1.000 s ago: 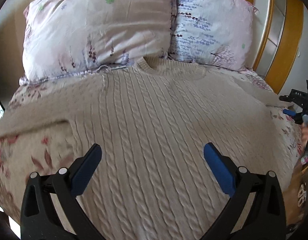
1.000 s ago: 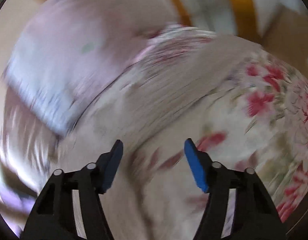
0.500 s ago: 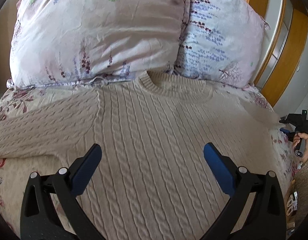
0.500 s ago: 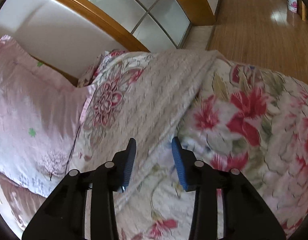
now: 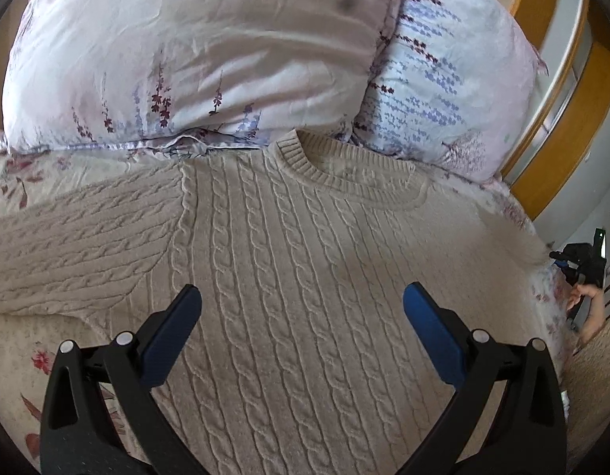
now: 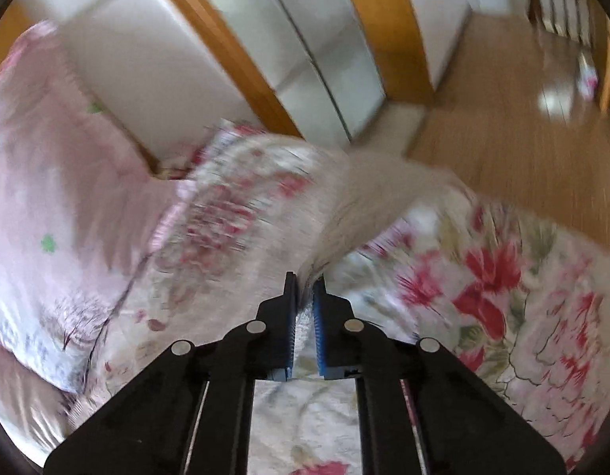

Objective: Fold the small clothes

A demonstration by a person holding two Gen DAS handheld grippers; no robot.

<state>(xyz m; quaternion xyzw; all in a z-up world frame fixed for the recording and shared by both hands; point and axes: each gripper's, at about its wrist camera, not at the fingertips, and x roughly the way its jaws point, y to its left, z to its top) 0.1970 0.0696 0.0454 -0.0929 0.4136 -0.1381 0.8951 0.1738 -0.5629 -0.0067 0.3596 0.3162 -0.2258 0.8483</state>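
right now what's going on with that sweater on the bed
A person is folding a cream cable-knit sweater laid flat on the bed, its collar up by the pillows. The right tool is shut on the sweater's right sleeve, out at the bed's edge. The left tool hovers open over the sweater's body, gripping nothing. No fold shows yet.

Two floral pillows (image 5: 209,51) lean at the bedhead. Beyond the flowered bedspread (image 6: 502,277) stand wood-framed glass panels (image 6: 305,39). The wooden floor (image 6: 522,150) shines with daylight.
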